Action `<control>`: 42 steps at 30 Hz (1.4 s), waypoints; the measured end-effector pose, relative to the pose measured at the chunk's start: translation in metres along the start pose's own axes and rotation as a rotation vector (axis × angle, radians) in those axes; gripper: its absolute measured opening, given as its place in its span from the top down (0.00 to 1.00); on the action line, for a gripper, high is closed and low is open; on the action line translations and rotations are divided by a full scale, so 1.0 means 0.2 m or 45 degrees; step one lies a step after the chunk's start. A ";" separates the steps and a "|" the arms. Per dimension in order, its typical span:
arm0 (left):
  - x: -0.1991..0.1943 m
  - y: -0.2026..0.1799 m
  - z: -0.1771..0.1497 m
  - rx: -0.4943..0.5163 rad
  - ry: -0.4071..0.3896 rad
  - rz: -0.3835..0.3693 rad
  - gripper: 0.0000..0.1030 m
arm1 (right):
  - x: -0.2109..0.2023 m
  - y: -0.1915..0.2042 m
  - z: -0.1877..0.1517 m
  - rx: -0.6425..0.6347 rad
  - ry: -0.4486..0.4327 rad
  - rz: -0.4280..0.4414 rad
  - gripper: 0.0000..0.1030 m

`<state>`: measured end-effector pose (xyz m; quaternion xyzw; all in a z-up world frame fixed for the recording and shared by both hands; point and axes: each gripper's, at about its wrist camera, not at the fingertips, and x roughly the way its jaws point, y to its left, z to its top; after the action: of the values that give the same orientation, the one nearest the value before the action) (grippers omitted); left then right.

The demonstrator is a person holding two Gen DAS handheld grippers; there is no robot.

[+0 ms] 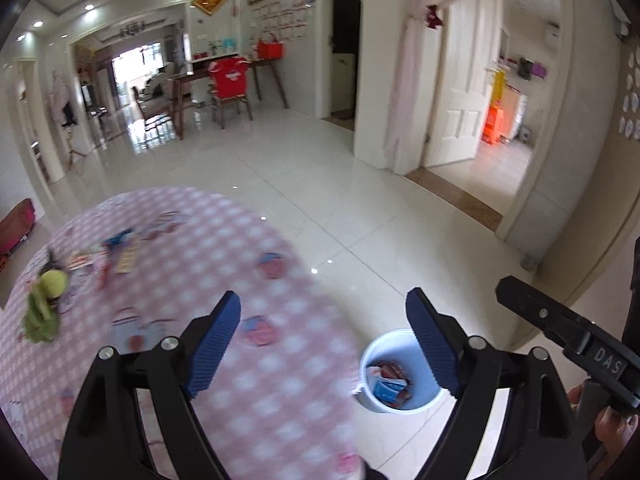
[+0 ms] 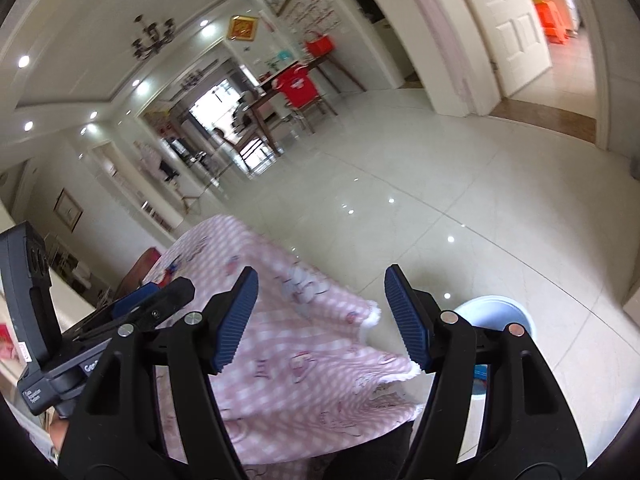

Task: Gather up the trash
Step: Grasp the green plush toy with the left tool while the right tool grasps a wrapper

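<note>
Blue ribbed pads frame both views, close to the lens. Left gripper (image 1: 323,316): jaws wide apart, nothing between them. Right gripper (image 2: 321,306): jaws well apart too, also empty; only cloth and floor show in the gap.

Just below the left gripper lies the pink checked tablecloth (image 1: 224,384), blurred, draped over a round table. Its edge hangs in soft folds in the right wrist view.

Beside the table, on the floor, stands the white bin (image 1: 370,360), low and to the right of the cloth edge. It already holds several wrappers, red and blue, loosely piled. My right gripper hangs near its rim.

Farther across the cloth, toward its far left side, sits the remaining trash: a cluster of small packets and wrappers (image 1: 118,254), and a yellow-green lump with leafy scraps (image 1: 46,300), possibly fruit waste; too blurred to tell exactly. All of it lies well apart from both grippers.

Handling judgement: wrappers look light, thin and slippery, likely to crumple and slide. I would pinch each at a raised edge or corner, keeping the pads off the cloth so it does not bunch. The green lump looks soft and irregular; I would take it across its bulk, gently, as bits may drop.

Beyond the table: glossy pale tile floor (image 1: 320,184), then a wooden table and a chair with a red shirt (image 1: 230,76).
</note>
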<state>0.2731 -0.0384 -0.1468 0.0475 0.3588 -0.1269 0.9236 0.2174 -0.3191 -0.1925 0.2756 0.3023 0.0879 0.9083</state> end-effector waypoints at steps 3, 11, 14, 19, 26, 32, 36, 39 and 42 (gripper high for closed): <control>-0.07 0.24 -0.02 -0.076 -0.011 0.071 0.19 | 0.08 0.20 -0.03 -0.076 0.045 0.053 0.37; -0.23 0.92 -0.11 -0.331 -0.032 0.267 0.19 | 0.39 0.72 -0.11 -0.283 0.179 0.153 0.37; -0.22 1.18 -0.15 -0.427 -0.016 0.324 0.19 | 0.51 0.86 -0.14 -0.339 0.220 0.168 0.37; -0.13 1.44 -0.19 -0.535 0.055 0.346 0.19 | 0.74 1.10 -0.22 -0.413 0.292 0.186 0.37; 0.03 1.55 -0.20 -0.557 0.116 0.312 0.19 | 1.02 1.33 -0.24 -0.514 0.366 0.193 0.37; 0.08 1.58 -0.20 -0.565 0.118 0.268 0.53 | 1.26 1.47 -0.29 -0.582 0.440 0.143 0.49; 0.09 1.57 -0.21 -0.531 0.124 0.308 0.91 | 1.36 1.49 -0.30 -0.602 0.476 0.107 0.66; 0.05 1.57 -0.20 -0.539 0.100 0.298 0.91 | 1.38 1.49 -0.30 -0.616 0.506 0.110 0.89; -0.03 1.54 -0.19 -0.531 0.052 0.294 0.92 | 1.33 1.47 -0.28 -0.605 0.488 0.138 0.96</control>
<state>0.3274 0.2669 -0.1724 -0.1010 0.3880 0.0572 0.9143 0.3999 0.0383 -0.2001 0.0495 0.4240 0.2548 0.8677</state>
